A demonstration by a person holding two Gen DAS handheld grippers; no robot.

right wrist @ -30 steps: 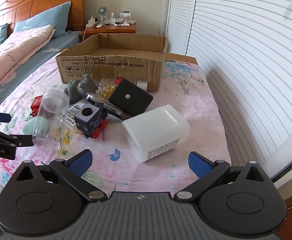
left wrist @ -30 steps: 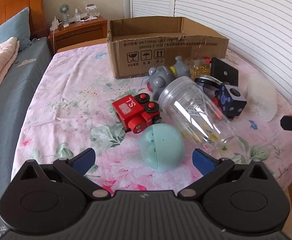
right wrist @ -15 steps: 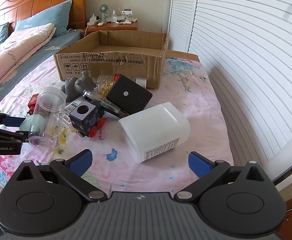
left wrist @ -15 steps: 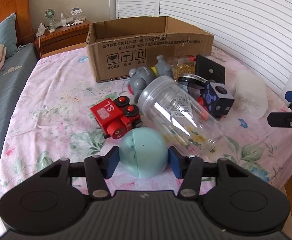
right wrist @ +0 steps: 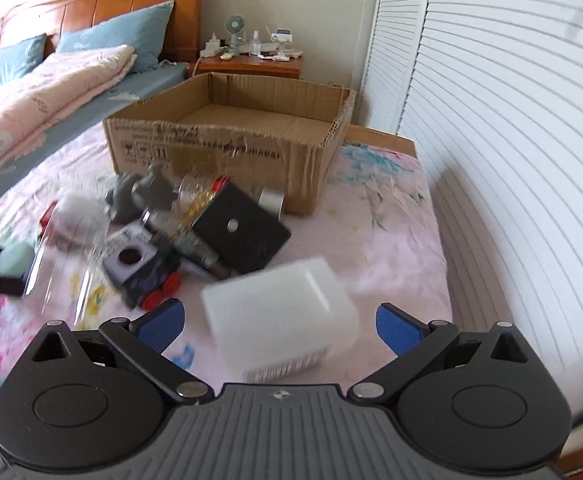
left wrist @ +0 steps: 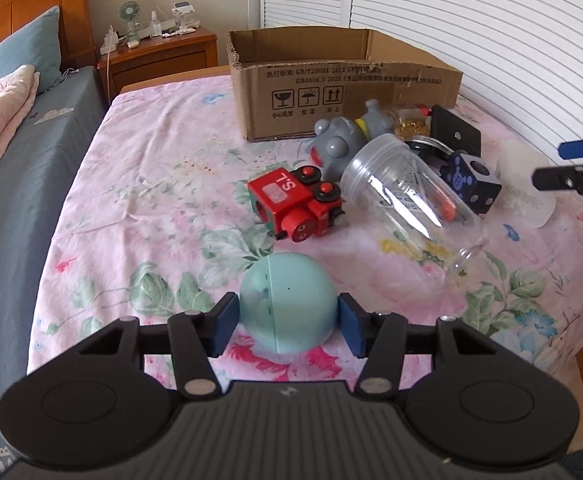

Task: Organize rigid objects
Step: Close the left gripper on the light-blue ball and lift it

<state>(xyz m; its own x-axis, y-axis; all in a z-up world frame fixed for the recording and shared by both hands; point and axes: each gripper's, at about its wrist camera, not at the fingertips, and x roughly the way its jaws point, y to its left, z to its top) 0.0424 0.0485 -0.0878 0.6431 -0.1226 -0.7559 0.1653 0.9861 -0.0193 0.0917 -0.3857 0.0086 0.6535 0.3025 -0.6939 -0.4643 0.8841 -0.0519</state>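
Two blue pads of our left gripper [left wrist: 287, 320] squeezed the green ball [left wrist: 287, 307] low over the pink sheet [left wrist: 139, 200], tilted down. Our right gripper [right wrist: 279, 320] stood wide open around the white tub [right wrist: 281, 320], not touching it.

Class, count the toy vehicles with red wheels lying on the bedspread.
2: a red engine left of the clear jar, and a dark blue block car to the jar's right. Others may hide in the clutter.
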